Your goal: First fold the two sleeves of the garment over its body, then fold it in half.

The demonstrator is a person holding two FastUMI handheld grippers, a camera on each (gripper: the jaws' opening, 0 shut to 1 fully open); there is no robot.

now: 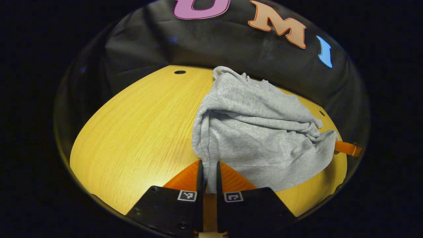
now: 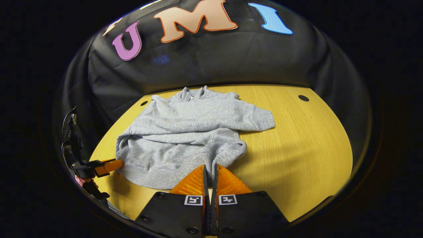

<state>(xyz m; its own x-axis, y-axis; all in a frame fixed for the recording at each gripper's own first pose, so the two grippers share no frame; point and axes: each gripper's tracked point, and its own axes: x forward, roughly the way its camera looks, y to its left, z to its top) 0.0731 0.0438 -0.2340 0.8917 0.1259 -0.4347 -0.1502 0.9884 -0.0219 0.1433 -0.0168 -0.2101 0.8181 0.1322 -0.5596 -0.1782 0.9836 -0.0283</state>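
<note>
- Left gripper view:
- Garment (image 1: pixel 257 132) — a grey sweatshirt of fleecy knit — lies on the right half of the yellow wooden table (image 1: pixel 138 132), reaching from the near edge almost to the far edge.
- Cloth is bunched, with heavy creases running toward a gathered knot at its right side; the ribbed hem runs along the near edge.
- Left gripper (image 1: pixel 209 172) stands at the near-left corner of the hem, its fingers drawn nearly together with a fold of grey cloth pinched between them.
- The other gripper's finger shows at the garment's far right edge, touching the cloth.
- Two dark round holes sit in the tabletop, one at the far left (image 1: pixel 180 72) and one at the right, near the rim.

- Right gripper view:
- The sweatshirt (image 2: pixel 191 132) lies left of centre on the table (image 2: pixel 297 138), collar toward the booth's dark wall.
- One sleeve is folded across the chest, its cuff pointing right; the lower body is rumpled, the hem curling.
- Right gripper (image 2: pixel 210 173) meets the hem at the near edge, fingers almost closed — a narrow slit remains, and whether cloth is caught in it I cannot tell.
- The left gripper (image 2: pixel 110 165) shows at the garment's left corner, with a hand (image 2: pixel 82 181) behind it.
</note>
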